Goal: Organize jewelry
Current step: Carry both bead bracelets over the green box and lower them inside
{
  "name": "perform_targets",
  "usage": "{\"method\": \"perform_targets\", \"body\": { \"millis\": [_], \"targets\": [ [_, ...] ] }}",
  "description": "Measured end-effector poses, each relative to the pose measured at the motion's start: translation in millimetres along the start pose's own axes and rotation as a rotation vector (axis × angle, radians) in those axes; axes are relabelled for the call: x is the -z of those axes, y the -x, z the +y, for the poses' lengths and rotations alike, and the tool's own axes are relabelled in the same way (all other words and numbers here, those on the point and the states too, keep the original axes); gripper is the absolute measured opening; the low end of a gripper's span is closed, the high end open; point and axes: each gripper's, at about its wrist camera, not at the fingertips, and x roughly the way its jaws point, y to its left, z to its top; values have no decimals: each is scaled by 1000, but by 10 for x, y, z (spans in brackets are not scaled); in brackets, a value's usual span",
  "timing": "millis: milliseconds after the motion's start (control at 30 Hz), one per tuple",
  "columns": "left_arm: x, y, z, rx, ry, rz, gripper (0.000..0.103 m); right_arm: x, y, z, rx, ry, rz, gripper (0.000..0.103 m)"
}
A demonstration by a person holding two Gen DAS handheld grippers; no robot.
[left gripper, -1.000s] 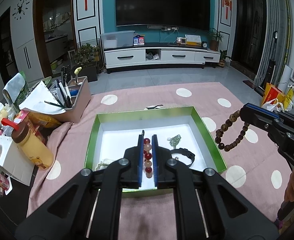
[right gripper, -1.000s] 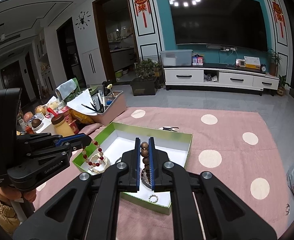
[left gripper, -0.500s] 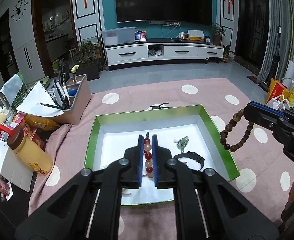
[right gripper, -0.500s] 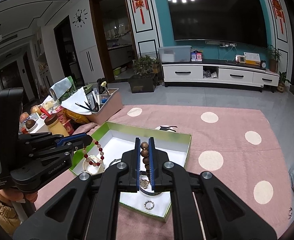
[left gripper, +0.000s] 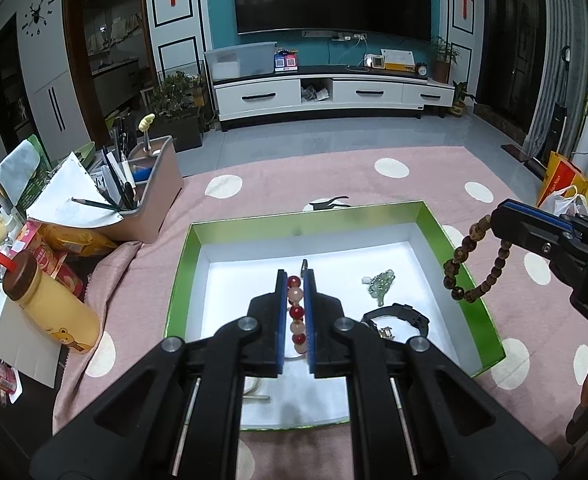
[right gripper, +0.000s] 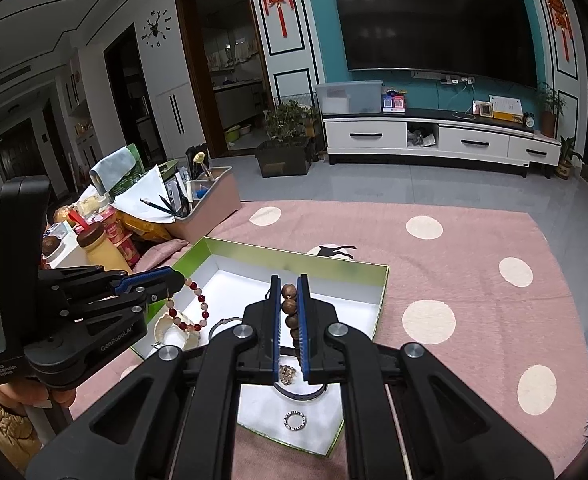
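A green-rimmed box with a white floor lies on the pink dotted cloth. My left gripper is shut on a red-and-pink bead bracelet, hanging over the box's middle. From the right wrist view that bracelet dangles below the left gripper. My right gripper is shut on a brown wooden bead bracelet, which hangs over the box's right rim. Inside the box lie a green bead pendant, a black watch, a silver ring and a pale shell-like piece.
A pink organiser bin with pens and paper stands at the left rear. A yellow bottle with a brown cap and snack packets crowd the left edge. A person's hands hold both grippers. Shopping bags sit at the far right.
Both grippers have come forward and down over the box, each keeping its bracelet. The box looks larger and closer in both views.
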Motion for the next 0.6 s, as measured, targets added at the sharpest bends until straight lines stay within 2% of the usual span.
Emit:
{"method": "perform_targets", "body": {
  "millis": [300, 600],
  "targets": [
    [-43, -182, 20, -2, 3, 28, 7, -33, -192, -32, 2, -7, 29, 7],
    [-147, -503, 210, 50, 82, 111, 7, -83, -524, -48, 3, -24, 97, 7]
  ]
}}
